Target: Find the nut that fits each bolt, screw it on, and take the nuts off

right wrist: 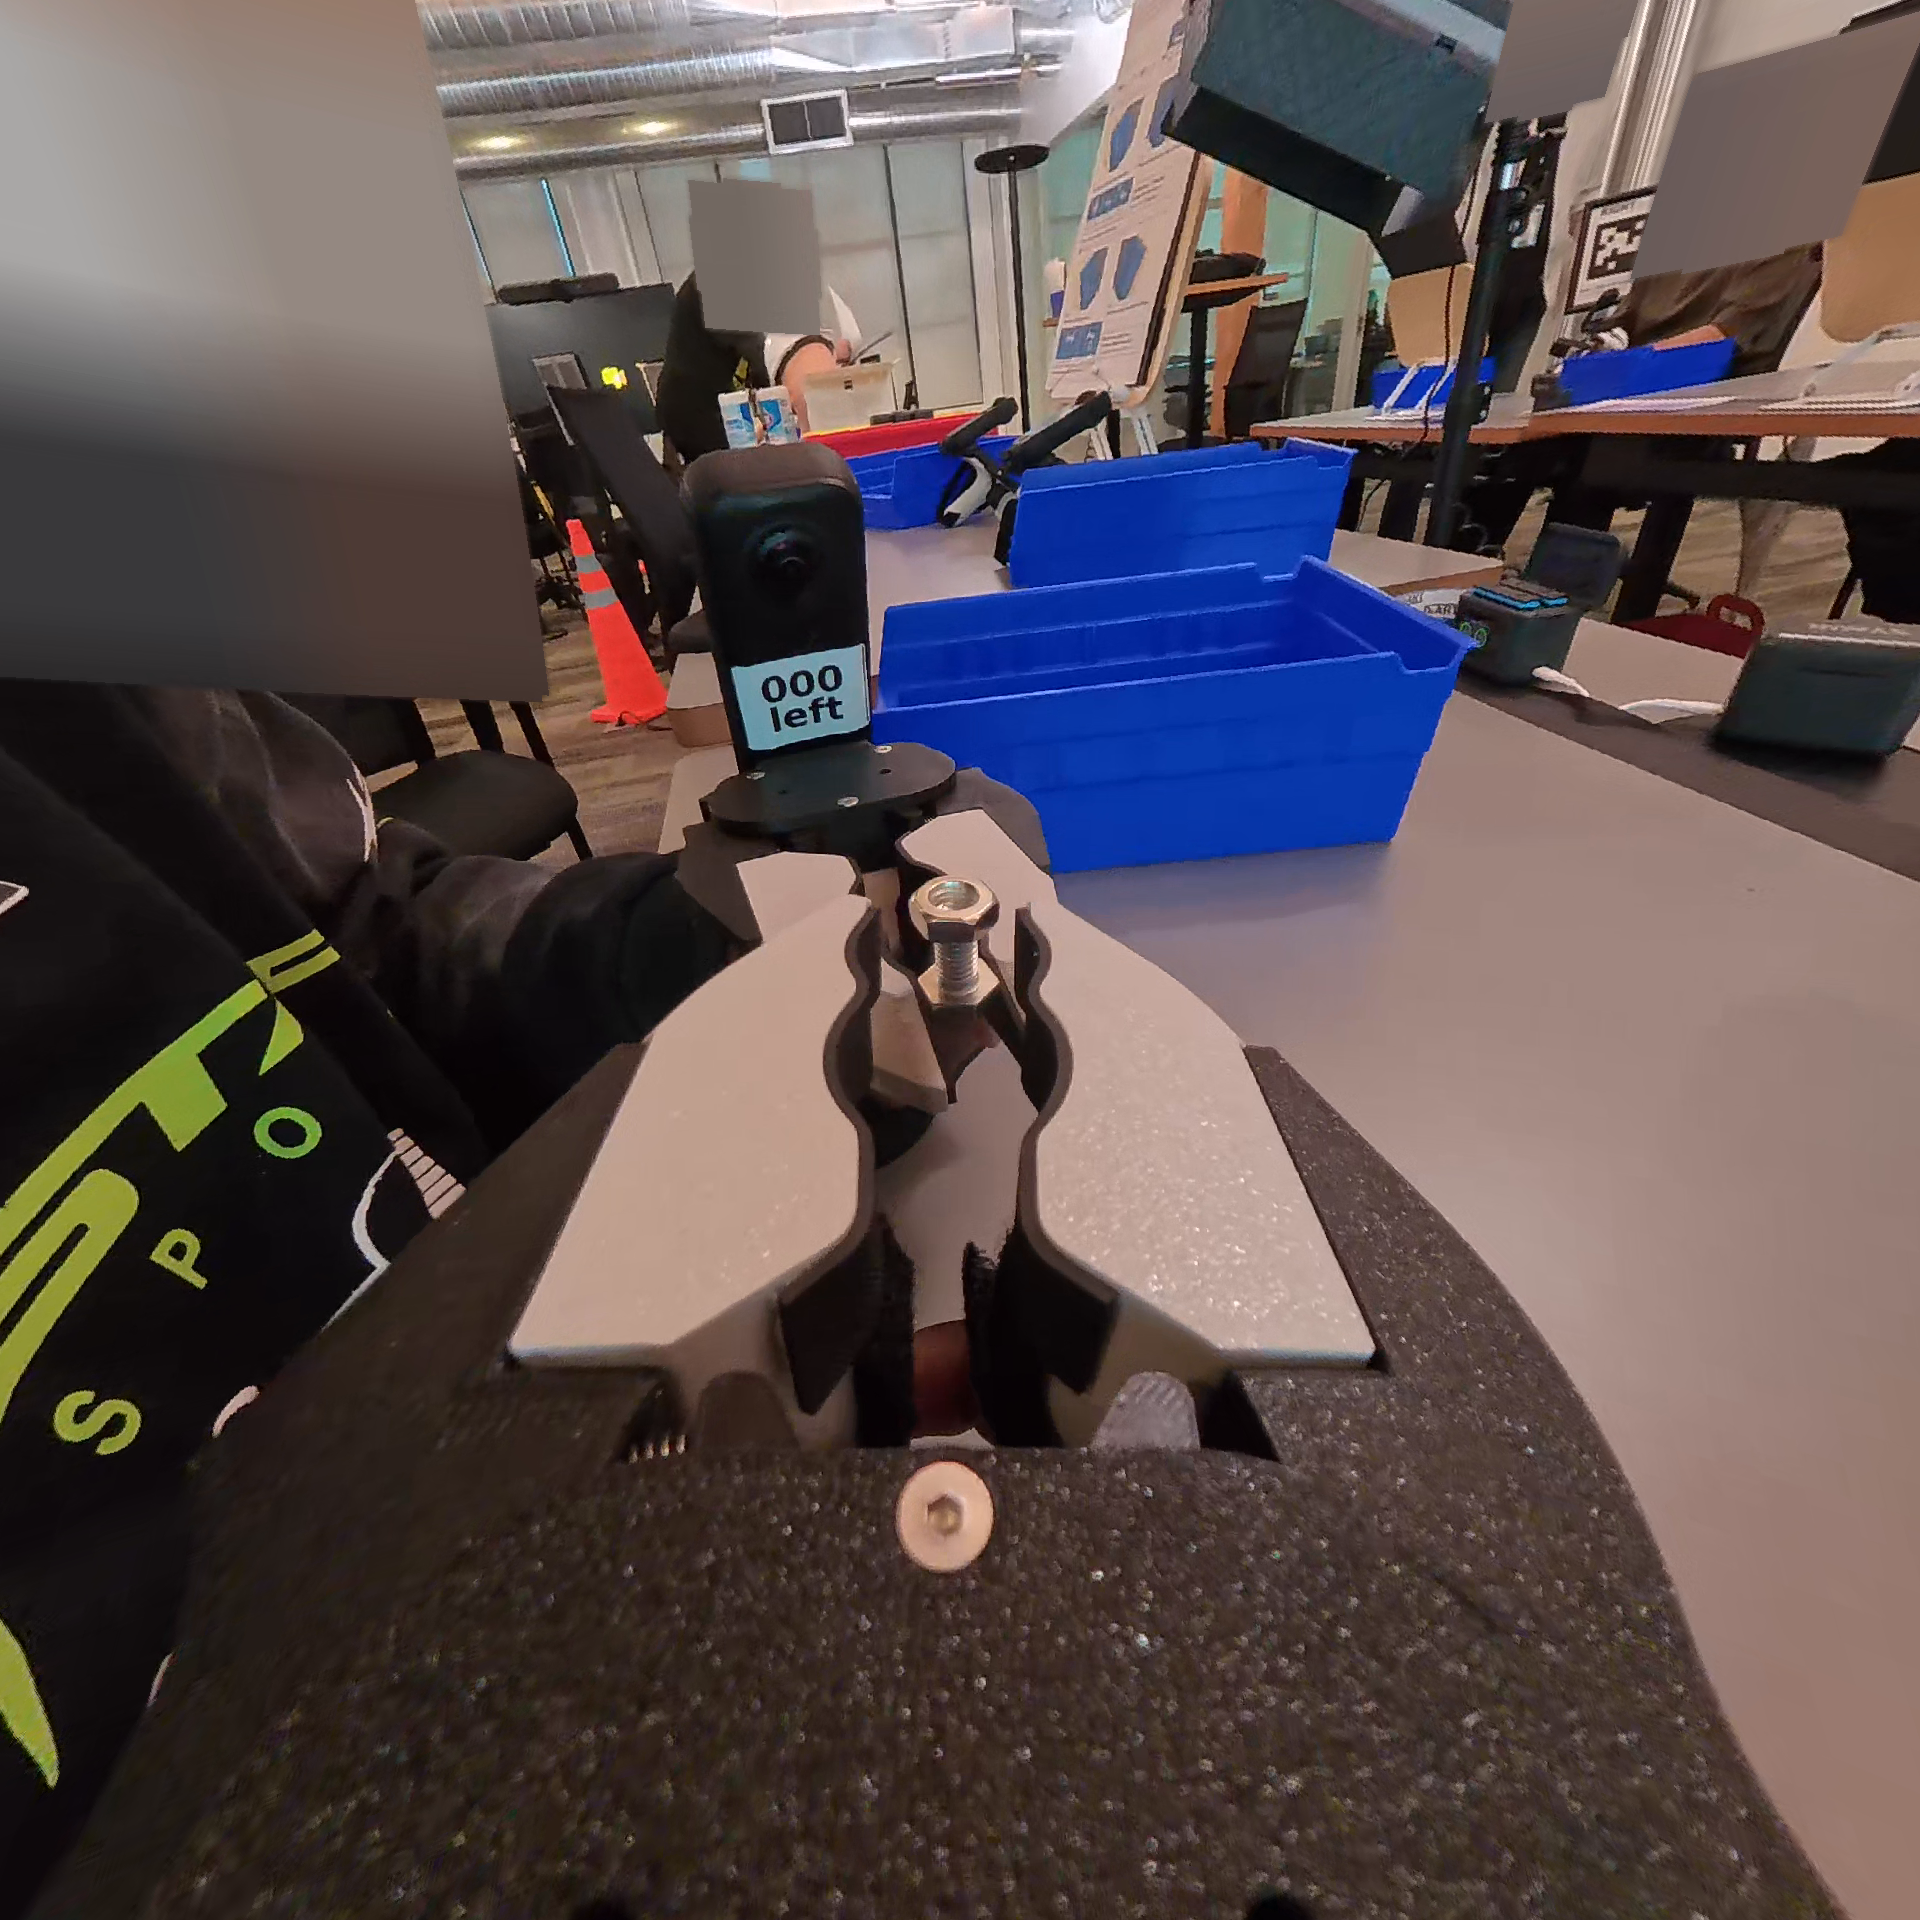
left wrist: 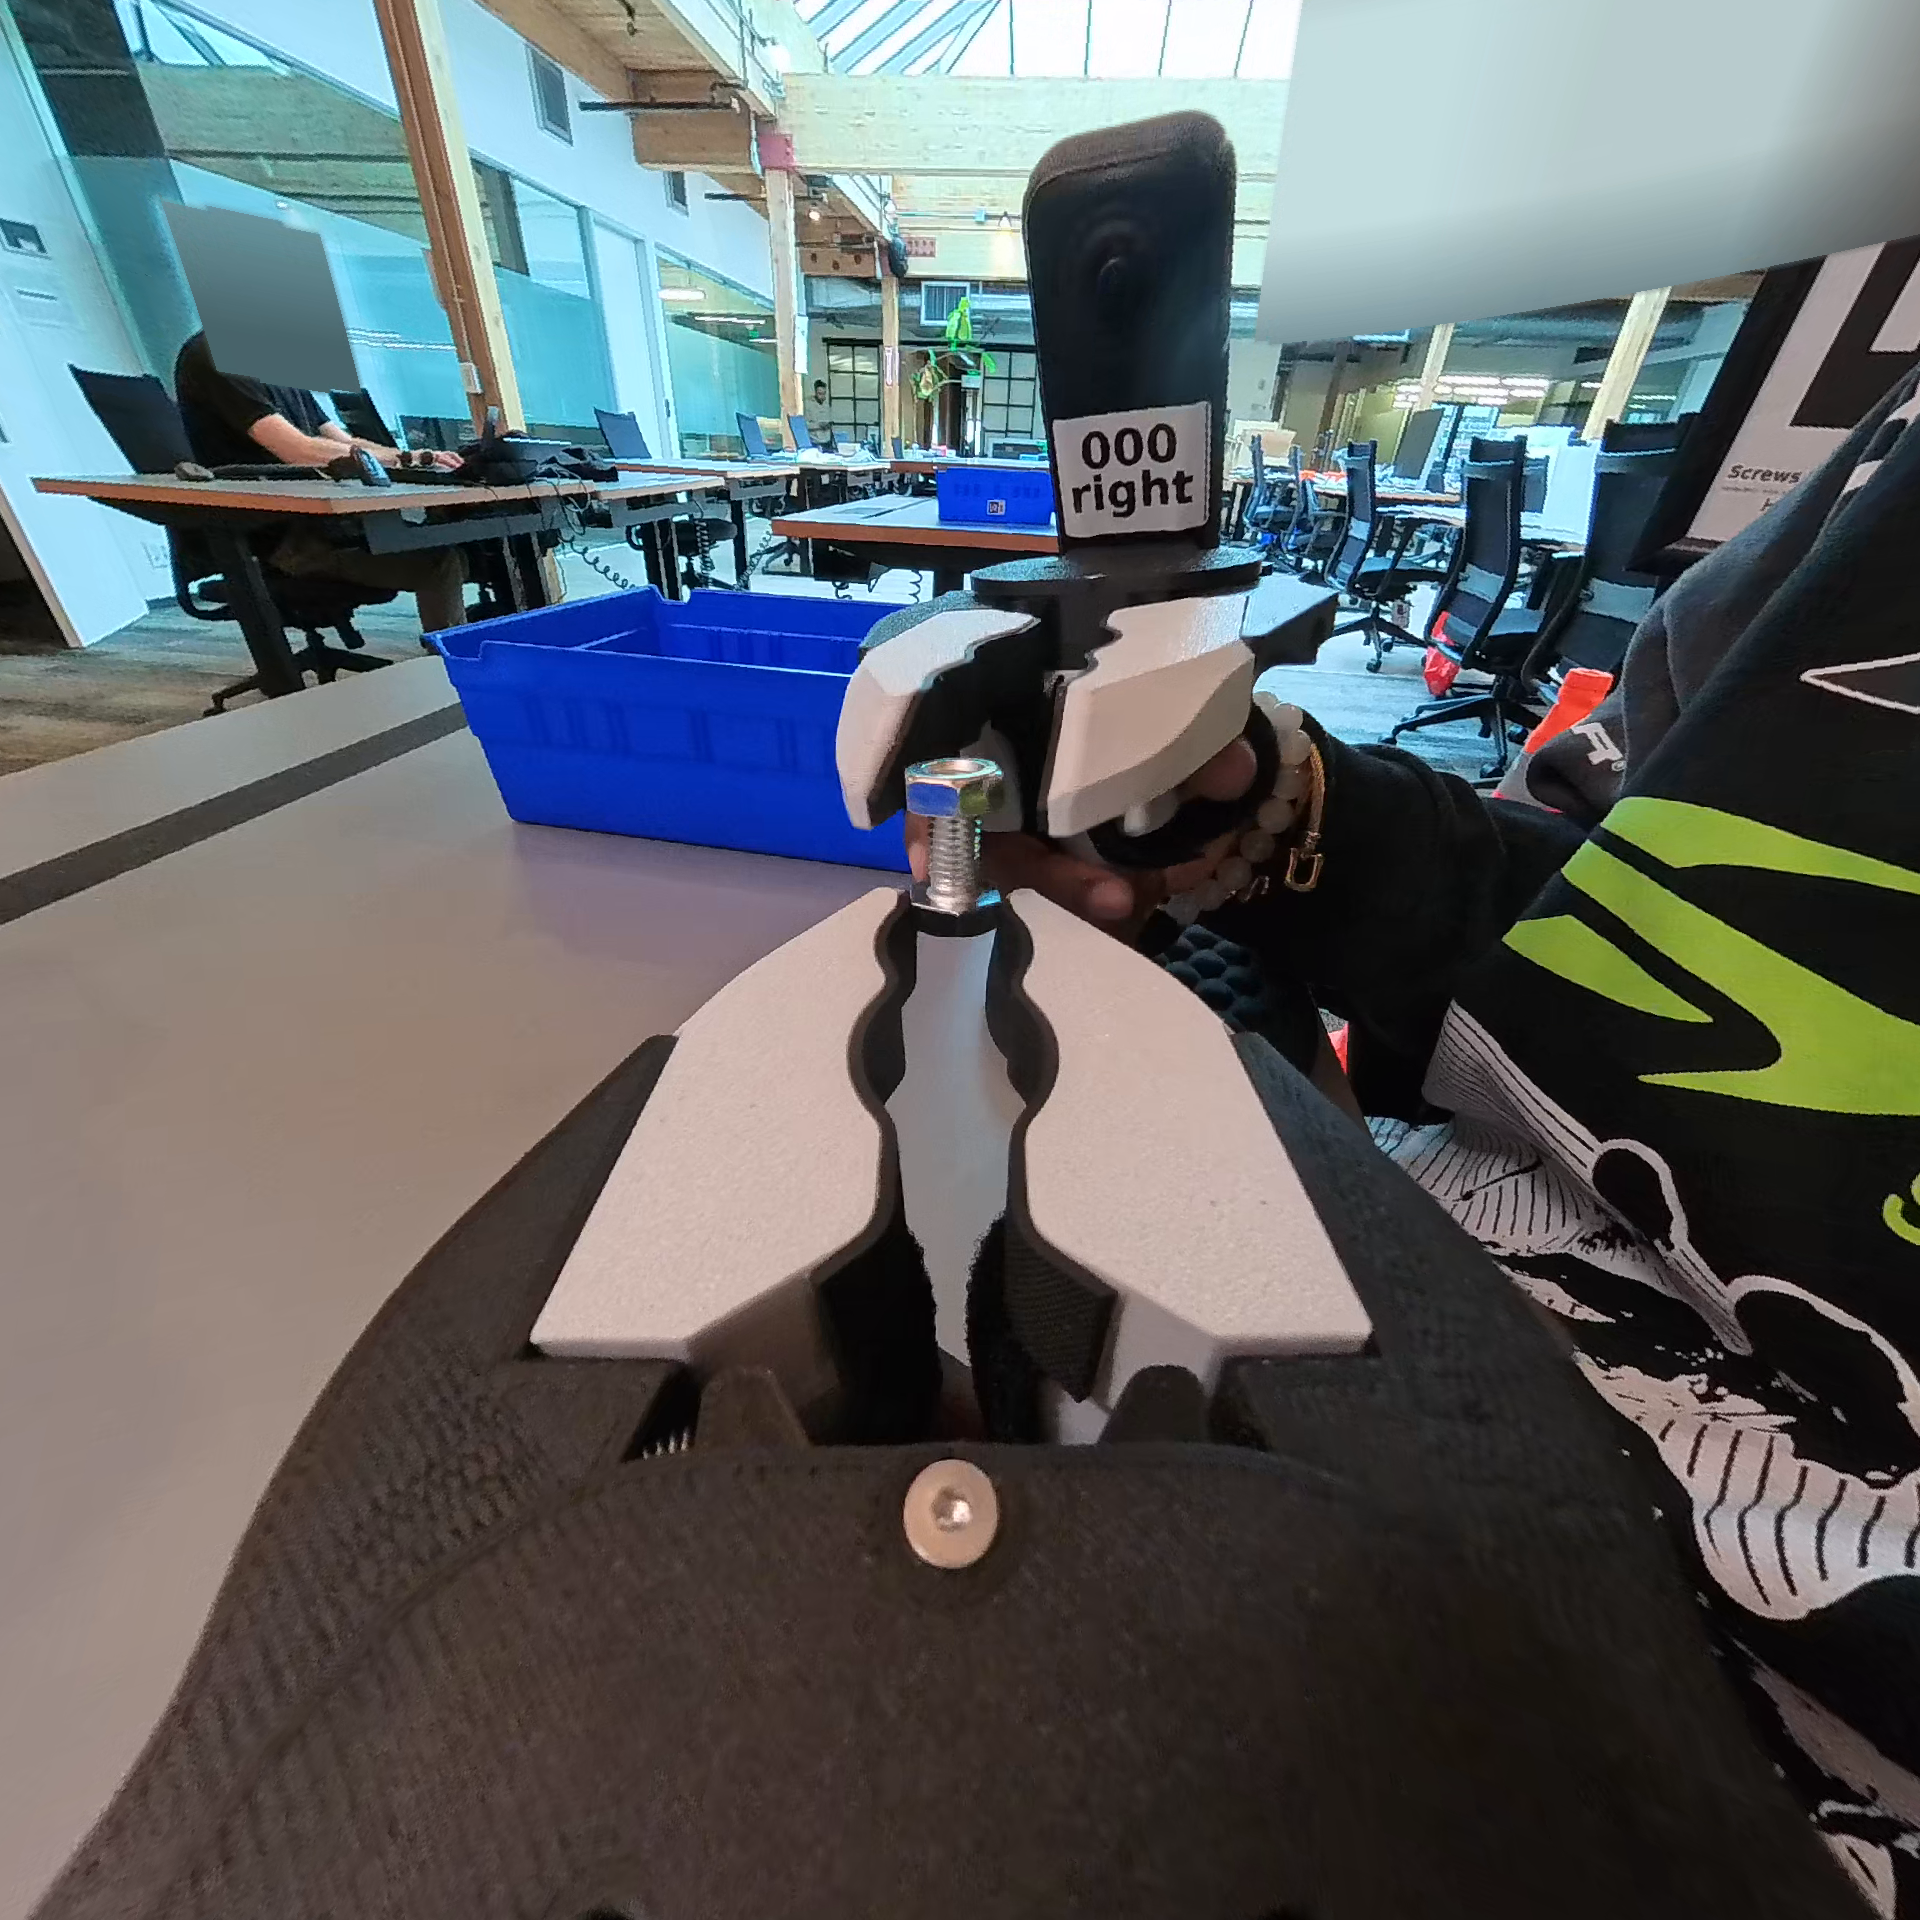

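A silver bolt (left wrist: pixel 952 873) stands upright with its threaded shank pointing up. My left gripper (left wrist: pixel 954 914) is shut on the bolt's hex head and holds it above the grey table (left wrist: pixel 312 987). A silver hex nut (left wrist: pixel 954 784) sits at the top of the shank. My right gripper (right wrist: pixel 948 920) has its two fingers on either side of the nut (right wrist: pixel 953 906), and a small gap shows between each pad and the nut. The right wrist view also shows the bolt head (right wrist: pixel 951 992) clamped in the left gripper's dark pads. My right gripper (left wrist: pixel 956 800) reaches the nut from the far side.
A blue bin (left wrist: pixel 665 727) stands on the table just beyond the grippers; it also shows in the right wrist view (right wrist: pixel 1164 748). A second blue bin (right wrist: pixel 1174 520) and small dark cases (right wrist: pixel 1829 691) lie farther back. The person's sleeve and torso (left wrist: pixel 1662 1039) are close by. Less than 4 cm separates the two grippers' tips.
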A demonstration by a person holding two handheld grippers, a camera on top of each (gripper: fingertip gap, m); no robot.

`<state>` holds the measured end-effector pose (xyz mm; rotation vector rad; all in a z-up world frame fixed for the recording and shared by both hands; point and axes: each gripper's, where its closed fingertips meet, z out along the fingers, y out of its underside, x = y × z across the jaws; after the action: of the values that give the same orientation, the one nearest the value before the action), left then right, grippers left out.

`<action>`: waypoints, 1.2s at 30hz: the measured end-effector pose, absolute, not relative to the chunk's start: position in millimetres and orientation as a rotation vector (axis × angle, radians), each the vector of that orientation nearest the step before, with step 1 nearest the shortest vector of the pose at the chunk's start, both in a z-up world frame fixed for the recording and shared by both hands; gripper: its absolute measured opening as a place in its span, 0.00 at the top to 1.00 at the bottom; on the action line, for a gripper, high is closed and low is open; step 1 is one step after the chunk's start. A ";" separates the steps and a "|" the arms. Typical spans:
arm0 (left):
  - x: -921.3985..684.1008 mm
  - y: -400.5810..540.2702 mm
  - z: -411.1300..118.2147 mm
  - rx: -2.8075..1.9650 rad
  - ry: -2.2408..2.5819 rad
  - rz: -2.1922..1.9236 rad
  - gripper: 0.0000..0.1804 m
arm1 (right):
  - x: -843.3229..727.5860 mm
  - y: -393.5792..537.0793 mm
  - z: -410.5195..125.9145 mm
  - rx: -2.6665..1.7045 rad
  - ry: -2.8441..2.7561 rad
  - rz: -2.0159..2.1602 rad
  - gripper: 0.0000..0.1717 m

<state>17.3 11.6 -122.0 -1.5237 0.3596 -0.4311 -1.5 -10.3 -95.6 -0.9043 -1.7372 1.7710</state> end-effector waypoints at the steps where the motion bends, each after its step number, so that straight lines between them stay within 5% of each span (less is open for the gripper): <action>1: 17.5 11.8 -122.2 -1.525 0.361 -0.431 0.92 | -1.6 -10.3 -95.3 -0.903 -1.736 1.771 0.86; 17: 54.1 -5.3 -125.0 -1.512 0.539 -0.701 0.92 | 29.8 -16.6 -68.6 -0.608 -1.801 1.871 0.91; 25: 30.9 1.4 -114.0 -1.464 0.414 -0.571 0.92 | 44.1 141.8 -48.8 -1.106 -1.461 1.270 0.91; 36: 20.4 5.7 -115.2 -1.479 0.361 -0.507 0.92 | 148.4 322.4 -172.7 -1.997 -1.272 0.418 0.90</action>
<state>20.4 5.7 -115.2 -1.4787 0.3608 -0.5075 148.4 322.4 -172.7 -1.9973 -1.2718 0.4178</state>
